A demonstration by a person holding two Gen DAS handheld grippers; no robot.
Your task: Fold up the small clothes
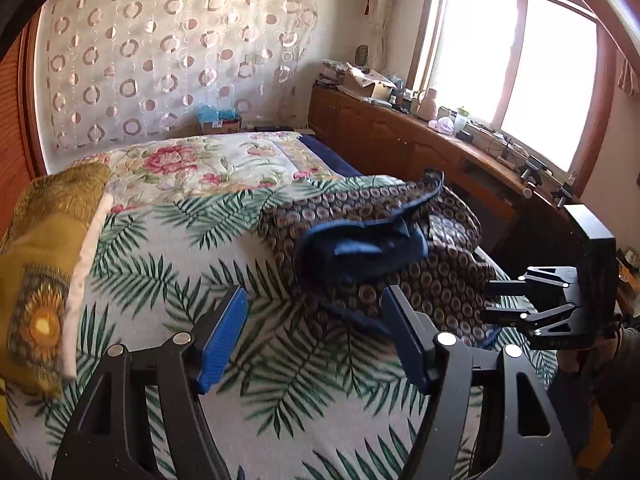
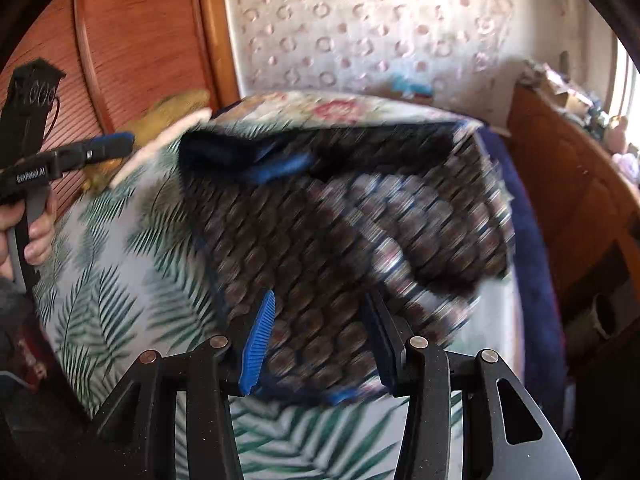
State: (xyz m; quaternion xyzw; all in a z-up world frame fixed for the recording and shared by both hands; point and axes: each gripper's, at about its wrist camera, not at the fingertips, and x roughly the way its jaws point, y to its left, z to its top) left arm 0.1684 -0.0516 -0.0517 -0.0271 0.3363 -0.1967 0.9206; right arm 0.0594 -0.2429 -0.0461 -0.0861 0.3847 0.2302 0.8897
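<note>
A small dark garment (image 1: 404,240) with a brown circle print and blue lining lies crumpled on the palm-leaf bedspread (image 1: 160,264). My left gripper (image 1: 312,332) is open and empty, hovering just short of the garment's near edge. My right gripper (image 2: 316,336) is open, its fingers over the garment's near edge (image 2: 320,240); the view is motion-blurred. The right gripper shows at the right of the left wrist view (image 1: 504,300). The left gripper shows at the left of the right wrist view (image 2: 108,146).
A gold pillow (image 1: 40,264) lies at the bed's left side. A floral quilt (image 1: 208,164) covers the far end. A wooden cabinet (image 1: 400,136) with clutter runs under the window at the right. A wooden panel (image 2: 132,40) stands left of the bed.
</note>
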